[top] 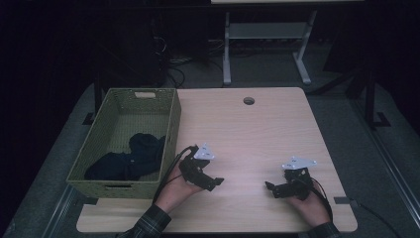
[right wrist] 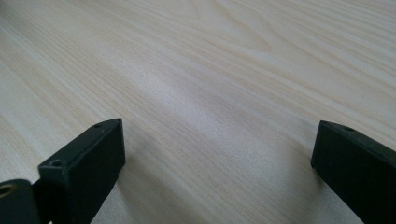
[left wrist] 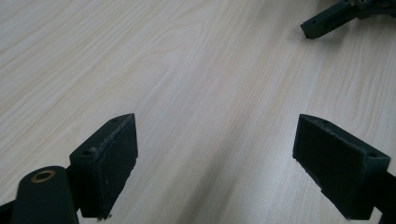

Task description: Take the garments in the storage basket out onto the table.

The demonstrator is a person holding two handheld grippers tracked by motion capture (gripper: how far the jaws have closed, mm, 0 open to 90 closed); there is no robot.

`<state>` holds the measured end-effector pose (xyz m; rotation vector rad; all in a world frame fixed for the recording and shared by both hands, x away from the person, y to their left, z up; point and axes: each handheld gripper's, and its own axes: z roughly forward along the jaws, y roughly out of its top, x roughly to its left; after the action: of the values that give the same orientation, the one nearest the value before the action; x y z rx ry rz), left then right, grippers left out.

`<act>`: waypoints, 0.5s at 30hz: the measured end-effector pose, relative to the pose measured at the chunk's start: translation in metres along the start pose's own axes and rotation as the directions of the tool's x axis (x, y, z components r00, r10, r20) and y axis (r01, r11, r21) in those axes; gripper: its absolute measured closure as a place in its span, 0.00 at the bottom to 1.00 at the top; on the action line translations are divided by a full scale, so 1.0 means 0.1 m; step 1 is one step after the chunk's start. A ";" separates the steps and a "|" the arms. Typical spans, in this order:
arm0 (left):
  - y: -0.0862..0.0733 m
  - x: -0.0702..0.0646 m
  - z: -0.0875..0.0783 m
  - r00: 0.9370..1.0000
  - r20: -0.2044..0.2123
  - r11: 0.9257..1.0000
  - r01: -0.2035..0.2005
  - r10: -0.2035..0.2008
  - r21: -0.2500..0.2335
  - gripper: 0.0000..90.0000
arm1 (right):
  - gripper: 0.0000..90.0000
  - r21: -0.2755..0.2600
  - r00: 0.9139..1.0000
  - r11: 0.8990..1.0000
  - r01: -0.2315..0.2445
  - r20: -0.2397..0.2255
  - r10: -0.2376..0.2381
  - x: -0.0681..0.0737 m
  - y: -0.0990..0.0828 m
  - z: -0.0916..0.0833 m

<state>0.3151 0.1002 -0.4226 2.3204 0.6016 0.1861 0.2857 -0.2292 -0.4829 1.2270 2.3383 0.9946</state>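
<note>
Both released over bare table (top: 257, 129): left hand-held gripper (top: 216, 182) pointing right, right hand-held gripper (top: 270, 189) pointing left.

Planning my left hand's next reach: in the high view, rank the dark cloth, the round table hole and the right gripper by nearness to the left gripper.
1. Dark cloth, in the green basket just left of the left gripper.
2. Right gripper, across the table to its right, near the front edge.
3. Round table hole, far side, near the back edge.
</note>
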 end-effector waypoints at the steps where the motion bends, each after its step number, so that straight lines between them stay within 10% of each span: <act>1: 0.01 0.00 0.00 1.000 -0.003 1.000 0.001 -0.001 -0.005 0.15 | 0.03 -0.001 1.000 1.000 -0.001 0.001 0.001 0.00 0.00 0.00; 15: 0.10 0.03 -0.07 1.000 0.000 1.000 0.000 0.000 -0.007 0.15 | 0.03 -0.001 1.000 1.000 -0.001 0.000 0.001 0.00 0.00 0.00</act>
<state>0.3193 0.1002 -0.4108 2.3141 0.5997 0.1879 0.2857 -0.2291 -0.4829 1.2277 2.3374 0.9952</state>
